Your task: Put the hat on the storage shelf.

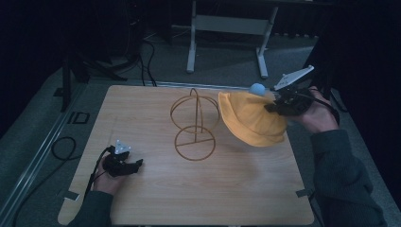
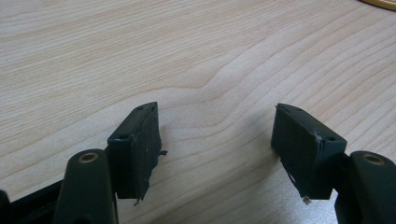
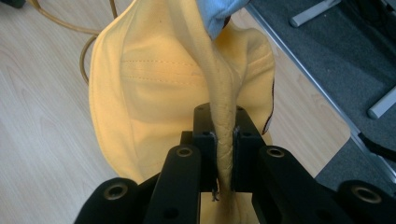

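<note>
Near the front-left corner of the wooden table (image 1: 189,198), we saw the left gripper (image 1: 138,164) resting low on the boards, its 2 jaws spread wide with bare wood between them. Open tabletop ran from there rightward to the front edge and the right corner. At mid-table stood a gold wire stand (image 1: 195,124), 1 ring flat on the wood and upright hoops above it. Just right of it hung the yellow hat (image 1: 250,118), lifted near the right edge, its brim close beside the hoops. We found the right gripper (image 3: 223,154) clamped tight on a fold of its brim. Beyond the far edge lay grey floor (image 1: 227,66).
</note>
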`<move>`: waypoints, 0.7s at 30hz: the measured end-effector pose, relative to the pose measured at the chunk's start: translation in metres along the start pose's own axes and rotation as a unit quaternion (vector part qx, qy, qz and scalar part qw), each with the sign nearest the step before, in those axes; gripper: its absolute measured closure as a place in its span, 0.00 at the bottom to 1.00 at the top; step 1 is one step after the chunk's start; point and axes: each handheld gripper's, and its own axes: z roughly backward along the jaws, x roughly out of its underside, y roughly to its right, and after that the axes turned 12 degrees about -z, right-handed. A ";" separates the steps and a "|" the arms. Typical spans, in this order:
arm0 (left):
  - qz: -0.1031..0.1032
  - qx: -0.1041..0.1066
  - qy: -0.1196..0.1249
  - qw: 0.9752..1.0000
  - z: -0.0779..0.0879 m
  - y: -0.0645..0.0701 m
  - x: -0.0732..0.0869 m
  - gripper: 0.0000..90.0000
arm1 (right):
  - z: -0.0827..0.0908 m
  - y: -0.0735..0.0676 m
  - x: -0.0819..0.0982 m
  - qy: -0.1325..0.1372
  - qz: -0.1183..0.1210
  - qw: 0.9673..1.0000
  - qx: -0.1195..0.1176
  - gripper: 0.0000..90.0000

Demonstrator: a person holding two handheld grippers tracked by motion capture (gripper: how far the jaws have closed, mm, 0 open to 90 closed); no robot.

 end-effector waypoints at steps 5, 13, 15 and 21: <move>0.000 0.000 0.000 1.000 0.000 0.000 0.000 0.37 | 0.003 -0.004 -0.010 0.017 0.001 1.000 -0.001 0.93; -0.002 0.001 -0.002 1.000 0.000 0.000 0.000 0.37 | 0.002 -0.014 -0.023 0.034 0.009 0.999 -0.011 0.93; -0.003 0.001 -0.002 1.000 0.000 0.000 0.000 0.37 | 0.002 -0.016 -0.026 0.035 0.013 0.999 -0.012 0.93; -0.003 0.001 -0.002 1.000 0.000 0.000 0.000 0.37 | 0.006 -0.020 -0.033 0.040 0.020 0.999 -0.017 0.93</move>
